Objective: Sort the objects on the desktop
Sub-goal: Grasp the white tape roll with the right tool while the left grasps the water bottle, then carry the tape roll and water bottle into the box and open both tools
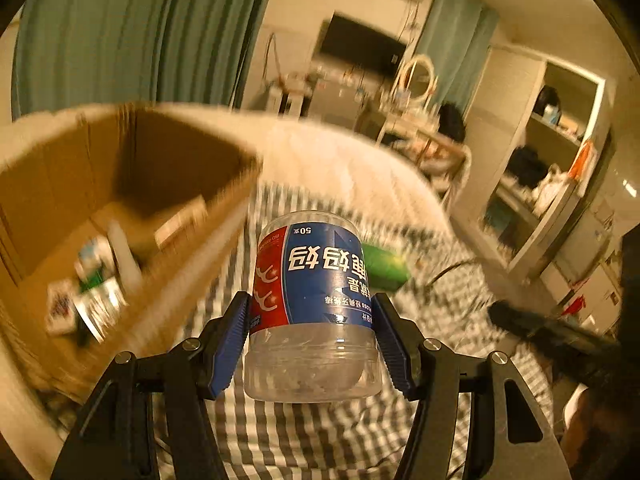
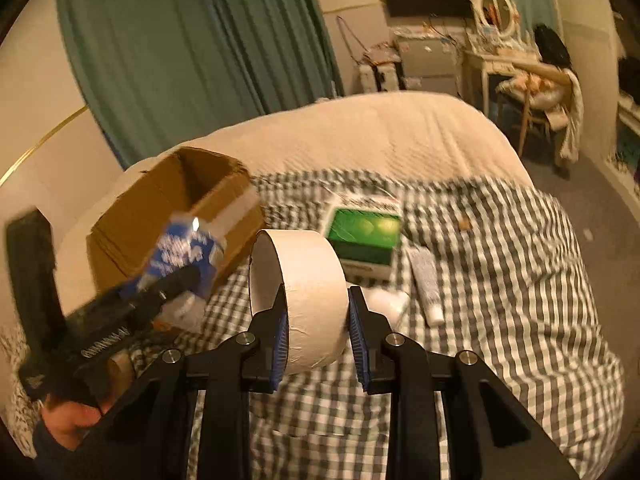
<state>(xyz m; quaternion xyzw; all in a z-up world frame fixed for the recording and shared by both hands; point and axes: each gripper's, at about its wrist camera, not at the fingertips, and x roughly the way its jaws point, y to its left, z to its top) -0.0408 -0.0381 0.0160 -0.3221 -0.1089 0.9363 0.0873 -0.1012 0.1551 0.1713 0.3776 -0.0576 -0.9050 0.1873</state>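
My left gripper is shut on a clear plastic jar with a blue and red label, held upside down above the checked bedcover. To its left stands an open cardboard box holding several small items. My right gripper is shut on a roll of white tape, gripped by its flat sides. In the right wrist view the left gripper and the jar hang blurred beside the cardboard box.
A green and white box lies on the checked cover, with a grey tube and a white item near it. Beyond are a beige blanket, green curtains, a dressing table and a chair. A hand holds the left gripper.
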